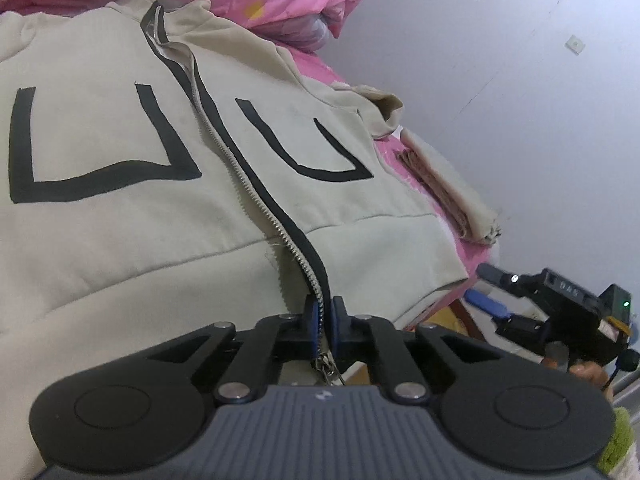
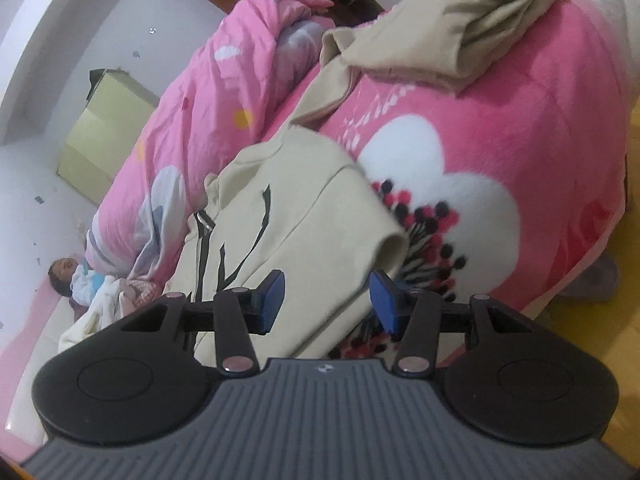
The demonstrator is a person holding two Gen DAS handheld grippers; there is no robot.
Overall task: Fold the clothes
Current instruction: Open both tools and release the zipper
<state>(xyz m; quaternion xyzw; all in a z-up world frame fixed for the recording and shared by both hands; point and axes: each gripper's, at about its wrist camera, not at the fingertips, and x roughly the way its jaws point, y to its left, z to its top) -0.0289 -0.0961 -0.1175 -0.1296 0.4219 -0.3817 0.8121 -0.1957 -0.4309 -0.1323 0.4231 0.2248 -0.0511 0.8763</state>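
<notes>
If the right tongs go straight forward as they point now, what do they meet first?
Probably the cream jacket: its hem lies between the open right tongs, just ahead. Depth is unclear.

Both views are evenly lit by soft, diffuse light with a cool bluish cast; no lamp or window is visible, so the source cannot be told. Shadows are faint: a weak one lies under the jacket (image 1: 120, 208) hem, none hard-edged. No glare, apart from small glints on the zipper (image 1: 256, 196) teeth and gripper rivets. Fisheye distortion is strong: the wall (image 1: 500, 80) seam bows, and dark vignetting cuts the corners. The left view is fairly sharp at centre, softer towards the rim. The right view is blurred across the blanket (image 2: 500, 128) and the jacket's edge, looking like motion smear; colours are oversaturated pink.
</notes>
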